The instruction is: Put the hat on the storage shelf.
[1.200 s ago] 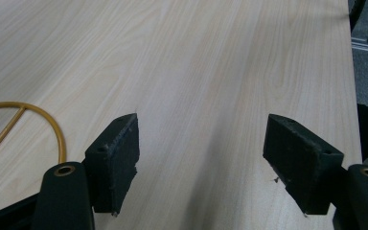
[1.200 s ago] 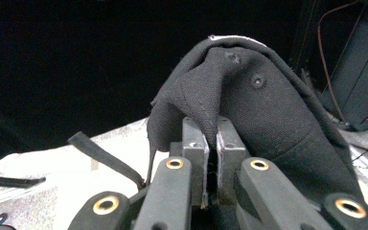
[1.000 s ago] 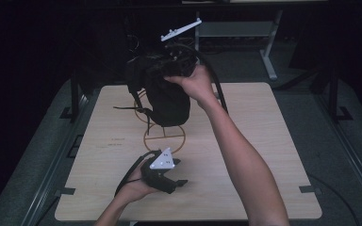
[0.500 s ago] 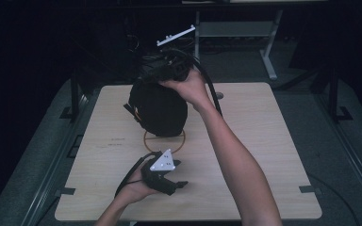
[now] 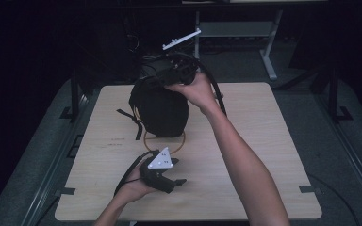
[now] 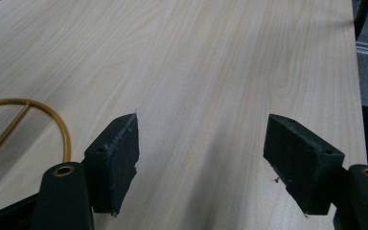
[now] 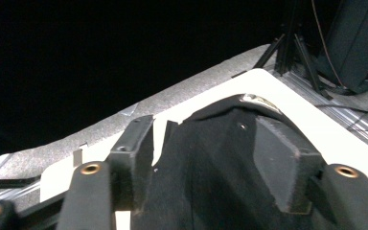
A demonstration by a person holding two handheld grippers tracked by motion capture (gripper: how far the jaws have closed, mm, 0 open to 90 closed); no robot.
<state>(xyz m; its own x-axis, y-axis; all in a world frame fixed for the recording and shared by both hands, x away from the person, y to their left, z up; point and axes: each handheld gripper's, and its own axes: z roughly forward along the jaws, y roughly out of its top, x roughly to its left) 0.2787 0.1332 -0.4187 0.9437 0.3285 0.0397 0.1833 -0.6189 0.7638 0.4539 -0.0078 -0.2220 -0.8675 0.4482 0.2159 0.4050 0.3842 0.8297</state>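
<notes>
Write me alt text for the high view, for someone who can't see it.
A person's right hand holds the right gripper at the top of a black backpack standing on a light wooden table, over a yellow ring. Nearer the person, the left gripper rests low on the table, jaws open, apart from the backpack. The surroundings are dark.

No legible text, label, brand, number or sign found; the table (image 5: 264, 141) carries a short dark printed line at about 9 o'clock of the yellow ring (image 5: 165, 141), too small to read; the bag (image 5: 162, 108) shows no readable marking; the grey plate (image 5: 160, 160) bears only small dots, no characters.
</notes>
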